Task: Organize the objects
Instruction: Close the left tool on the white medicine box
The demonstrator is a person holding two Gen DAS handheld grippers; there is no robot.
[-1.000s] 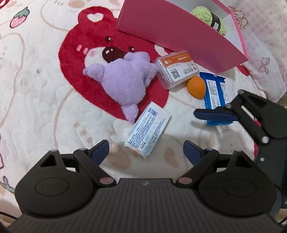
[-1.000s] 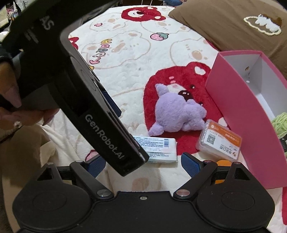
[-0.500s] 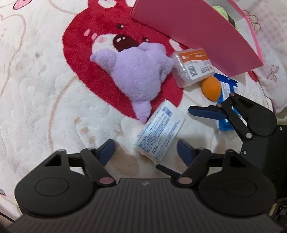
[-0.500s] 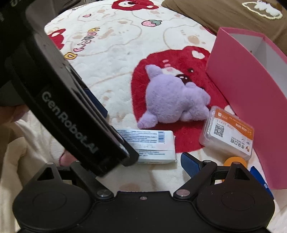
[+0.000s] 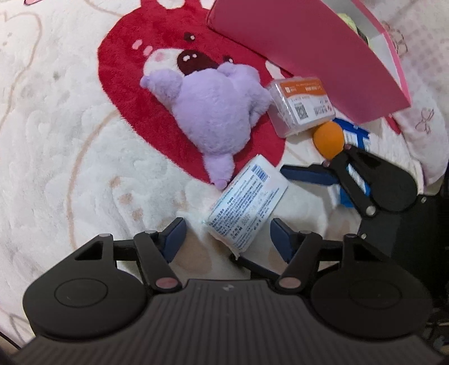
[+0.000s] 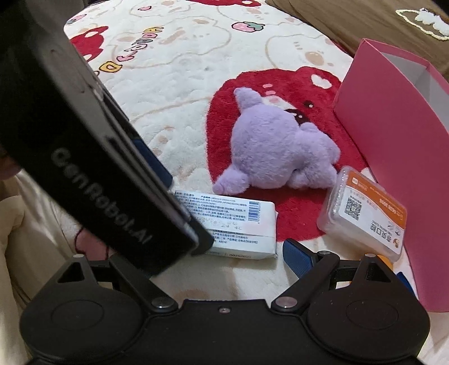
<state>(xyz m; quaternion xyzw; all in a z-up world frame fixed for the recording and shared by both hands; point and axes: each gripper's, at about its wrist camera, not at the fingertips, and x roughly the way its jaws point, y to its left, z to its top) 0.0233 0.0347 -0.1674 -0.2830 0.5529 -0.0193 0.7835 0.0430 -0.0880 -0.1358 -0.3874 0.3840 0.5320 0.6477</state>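
A white printed packet point(image 5: 247, 202) lies on the blanket, its near end between the blue pads of my left gripper point(image 5: 227, 235). The jaws are closing, and a gap still shows at the left pad. My right gripper point(image 6: 224, 250) hangs open just right of the packet point(image 6: 238, 221); its blue finger point(image 5: 306, 174) reaches toward the packet's far corner. The left gripper's black housing point(image 6: 98, 174) hides the right gripper's left finger. A purple plush point(image 5: 216, 112) lies beyond the packet.
A clear box with an orange label point(image 5: 303, 104), an orange sponge point(image 5: 328, 137) and a blue packet point(image 5: 356, 140) lie beside an open pink box point(image 5: 308, 50) that holds green yarn point(image 5: 348, 21). A brown cushion point(image 6: 364, 16) lies at the back.
Both grippers have sunk toward the blanket. The left jaws have narrowed, and the white packet's near end now sits between them. The right jaws stay wide.
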